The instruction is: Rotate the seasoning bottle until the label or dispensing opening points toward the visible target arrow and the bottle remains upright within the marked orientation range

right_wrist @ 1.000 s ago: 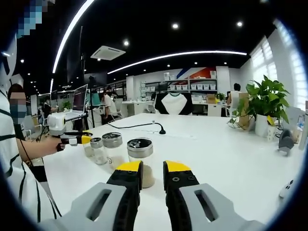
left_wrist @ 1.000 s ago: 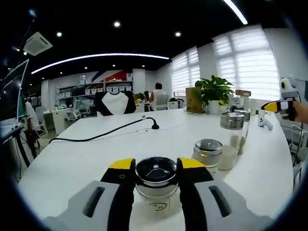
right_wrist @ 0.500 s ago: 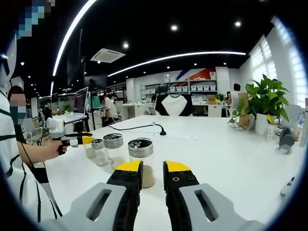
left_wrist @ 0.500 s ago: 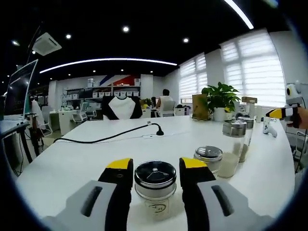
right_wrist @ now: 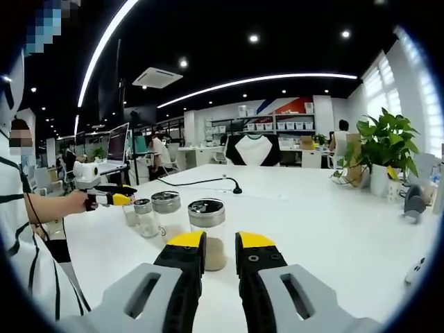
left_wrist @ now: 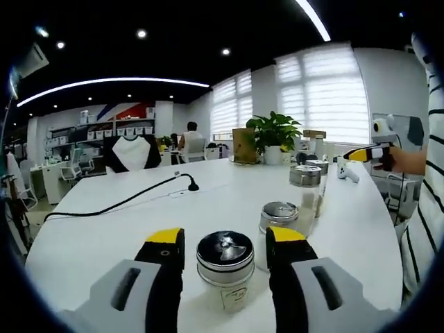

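A glass seasoning jar [left_wrist: 224,262] with a steel lid and a small printed label stands upright on the white table [left_wrist: 104,236]. My left gripper [left_wrist: 225,239] is open, one yellow-tipped jaw on each side of the jar with a small gap to each. In the right gripper view, the left gripper [right_wrist: 111,199] is held by a hand at the far end of a row of jars. My right gripper [right_wrist: 220,241] is shut with nothing in it, just in front of the nearest jar [right_wrist: 207,229] of powder.
More steel-lidded jars stand in the row [left_wrist: 279,216] [left_wrist: 305,186] [right_wrist: 166,211] [right_wrist: 143,217]. A black cable [left_wrist: 118,203] crosses the table. A potted plant [left_wrist: 270,133] stands at the far edge. The person's striped sleeve [right_wrist: 28,270] is on the left.
The left jaws have spread slightly away from the jar they pressed on a second ago. The left gripper view has swung to the right. The right gripper has stayed still.
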